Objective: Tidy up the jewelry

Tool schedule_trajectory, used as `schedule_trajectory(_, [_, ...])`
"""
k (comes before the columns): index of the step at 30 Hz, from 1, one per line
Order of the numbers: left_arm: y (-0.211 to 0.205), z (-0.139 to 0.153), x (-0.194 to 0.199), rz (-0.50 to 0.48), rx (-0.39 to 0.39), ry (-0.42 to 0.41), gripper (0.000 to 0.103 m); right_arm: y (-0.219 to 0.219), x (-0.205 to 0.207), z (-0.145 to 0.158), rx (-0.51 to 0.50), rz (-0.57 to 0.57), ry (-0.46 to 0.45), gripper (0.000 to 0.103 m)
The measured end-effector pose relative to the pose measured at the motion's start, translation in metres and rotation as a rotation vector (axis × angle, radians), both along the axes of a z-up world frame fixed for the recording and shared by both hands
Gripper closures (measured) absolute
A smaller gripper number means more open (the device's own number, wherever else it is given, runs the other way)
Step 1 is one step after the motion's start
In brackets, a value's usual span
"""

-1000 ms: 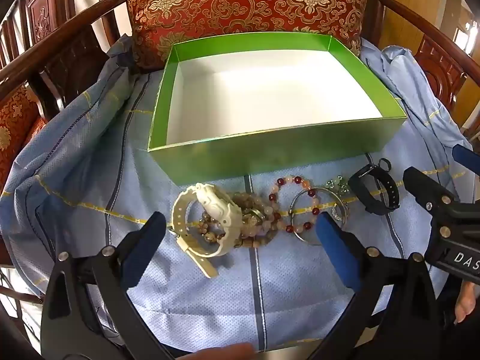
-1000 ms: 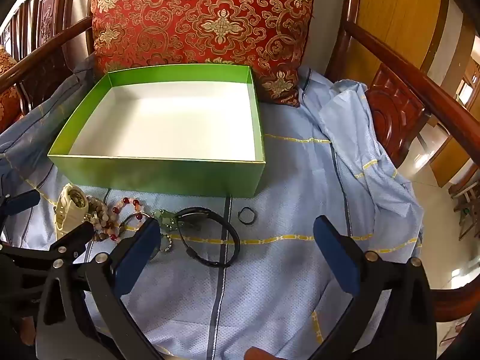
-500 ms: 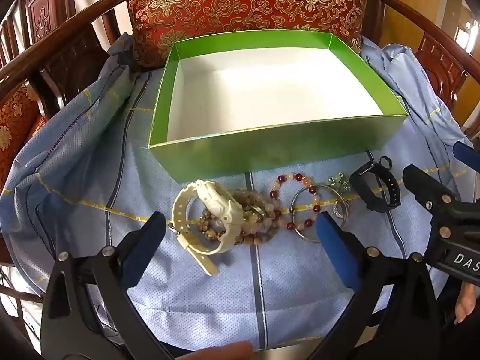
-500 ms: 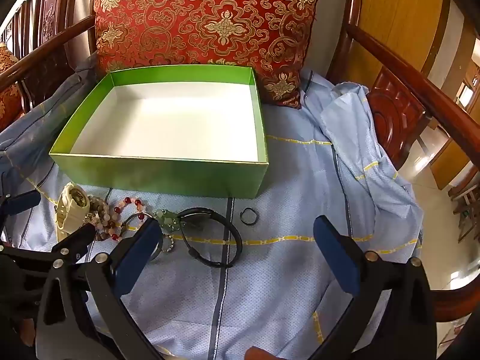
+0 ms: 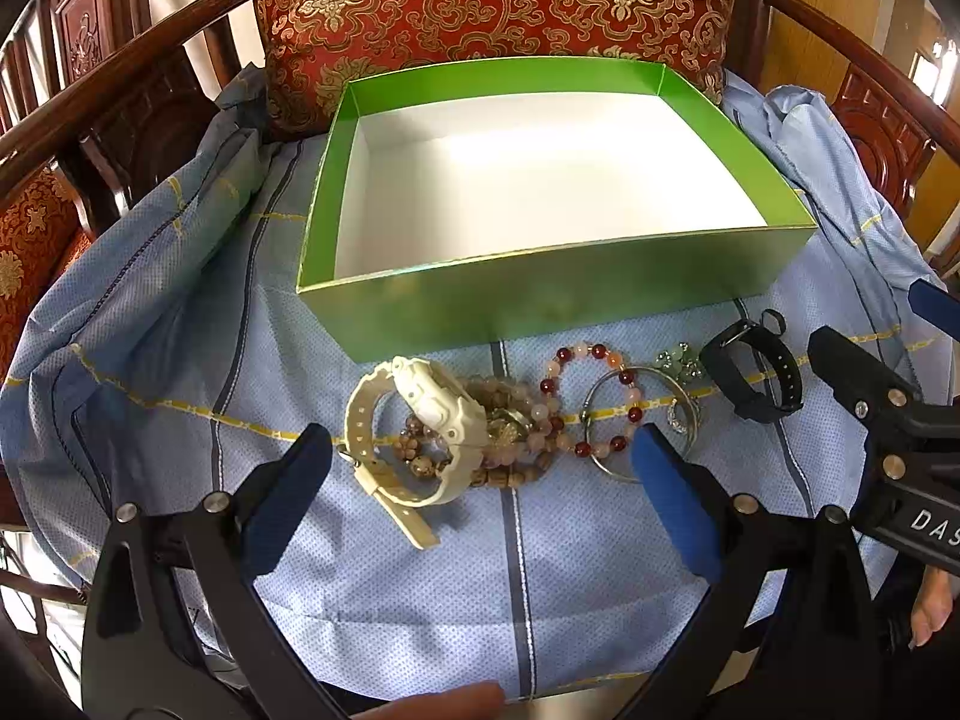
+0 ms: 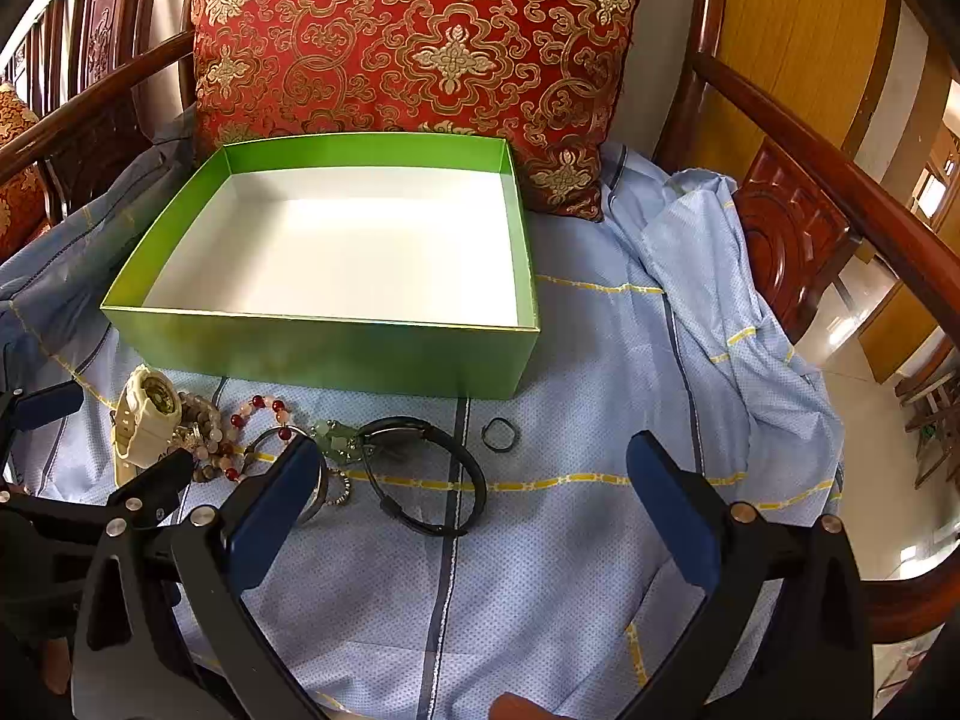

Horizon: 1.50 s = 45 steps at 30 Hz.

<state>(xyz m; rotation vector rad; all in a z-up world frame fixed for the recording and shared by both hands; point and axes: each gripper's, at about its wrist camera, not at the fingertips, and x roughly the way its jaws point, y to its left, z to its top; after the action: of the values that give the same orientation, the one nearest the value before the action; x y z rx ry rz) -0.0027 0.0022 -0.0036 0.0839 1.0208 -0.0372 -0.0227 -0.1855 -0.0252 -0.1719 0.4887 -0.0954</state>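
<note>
An empty green box (image 5: 540, 300) with a white inside (image 6: 336, 354) stands on a blue cloth. In front of it lie a cream watch (image 5: 444, 402) (image 6: 147, 414), brown bead bracelets (image 5: 510, 462), a red and pink bead bracelet (image 5: 585, 396) (image 6: 258, 411), a silver bangle (image 5: 606, 462), a green charm (image 5: 678, 360) (image 6: 333, 438), a black band (image 5: 750, 372) (image 6: 426, 474) and a small black ring (image 6: 498, 435). My left gripper (image 5: 480, 480) is open just short of the watch. My right gripper (image 6: 468, 492) is open over the black band.
A red and gold cushion (image 6: 408, 36) leans behind the box. Dark wooden armrests (image 6: 840, 180) curve around both sides of the seat. The blue cloth (image 6: 690, 360) bunches up at the right. The other gripper shows at the right of the left wrist view (image 5: 888, 432).
Both grippers have come a little nearer to the jewelry and the box; the objects sit slightly lower in the views. Nothing on the cloth has moved.
</note>
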Motion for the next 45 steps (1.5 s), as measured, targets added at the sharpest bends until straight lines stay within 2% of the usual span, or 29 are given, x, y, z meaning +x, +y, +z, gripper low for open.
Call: schedule_trajectory(45, [0.0023,-0.0080,0.0003,-0.002,0.029,0.018,0.004,0.0025,-0.0028,-0.0006,-0.015,0.013,-0.004,0.003])
